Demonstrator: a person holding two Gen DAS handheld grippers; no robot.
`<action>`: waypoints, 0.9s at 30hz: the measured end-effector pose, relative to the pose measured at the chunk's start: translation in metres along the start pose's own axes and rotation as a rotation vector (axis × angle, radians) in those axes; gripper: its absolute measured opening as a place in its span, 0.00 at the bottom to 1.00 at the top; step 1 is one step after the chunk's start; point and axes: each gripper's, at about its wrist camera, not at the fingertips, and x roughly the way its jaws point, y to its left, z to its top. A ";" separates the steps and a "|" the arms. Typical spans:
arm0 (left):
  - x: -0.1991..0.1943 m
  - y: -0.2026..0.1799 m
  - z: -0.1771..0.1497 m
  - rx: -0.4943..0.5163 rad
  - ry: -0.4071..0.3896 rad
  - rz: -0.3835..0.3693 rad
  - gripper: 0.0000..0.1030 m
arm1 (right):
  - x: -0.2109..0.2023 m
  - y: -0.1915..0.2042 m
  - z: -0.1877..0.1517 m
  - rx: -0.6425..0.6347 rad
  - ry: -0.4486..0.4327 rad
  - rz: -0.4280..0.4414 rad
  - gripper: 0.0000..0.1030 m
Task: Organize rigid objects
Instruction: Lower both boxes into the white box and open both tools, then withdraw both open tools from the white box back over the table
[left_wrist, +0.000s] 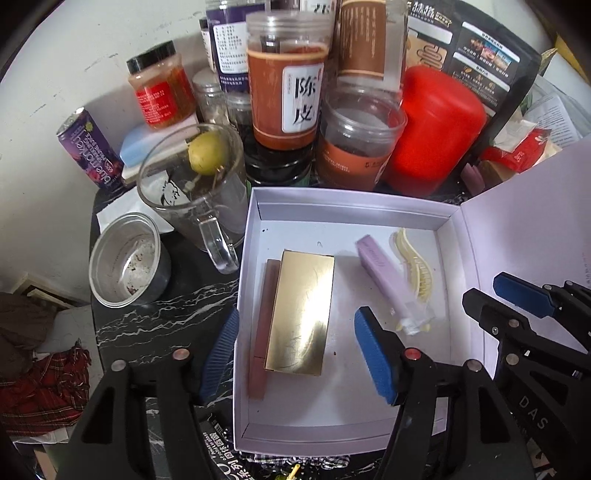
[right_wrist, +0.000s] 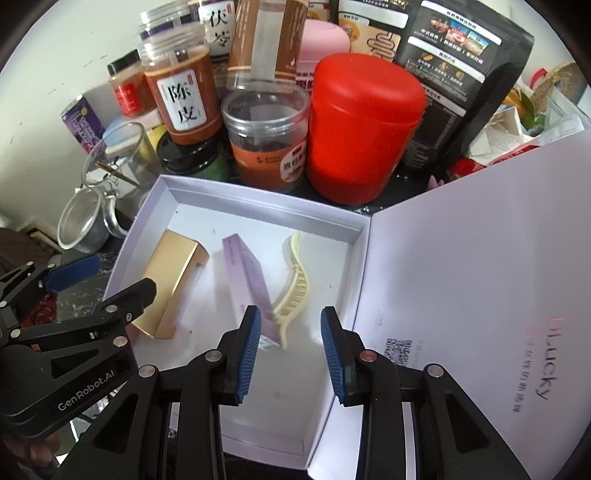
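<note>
An open white box (left_wrist: 255, 229) (right_wrist: 162, 206) lies on the dark marble table. Inside are a gold box (left_wrist: 301, 312) (right_wrist: 171, 284), a brown bar (left_wrist: 264, 325) beside it, a lilac box (left_wrist: 382, 275) (right_wrist: 247, 280) and a cream hair clip (left_wrist: 415, 271) (right_wrist: 295, 288). My left gripper (left_wrist: 295, 354) is open and empty, its fingers straddling the box's left wall and the gold box. My right gripper (right_wrist: 290, 354) is open and empty above the near part of the box, just short of the lilac box and clip; it also shows in the left wrist view (left_wrist: 495, 295).
The box's lid (right_wrist: 480, 288) stands open on the right. Behind the box crowd jars, a red canister (right_wrist: 362, 125) and a black pouch (right_wrist: 461, 59). At left stand a glass mug (left_wrist: 192, 192), a metal tin (left_wrist: 127, 260) and a purple can (left_wrist: 90, 147).
</note>
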 end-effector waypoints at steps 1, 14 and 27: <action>-0.003 -0.001 0.000 0.000 -0.005 0.001 0.63 | -0.004 0.000 0.000 0.002 -0.007 0.001 0.33; -0.063 0.001 -0.007 -0.012 -0.084 0.001 0.63 | -0.058 0.005 -0.004 0.008 -0.090 0.003 0.33; -0.120 0.014 -0.028 -0.034 -0.170 0.021 0.63 | -0.111 0.026 -0.018 -0.022 -0.172 0.014 0.33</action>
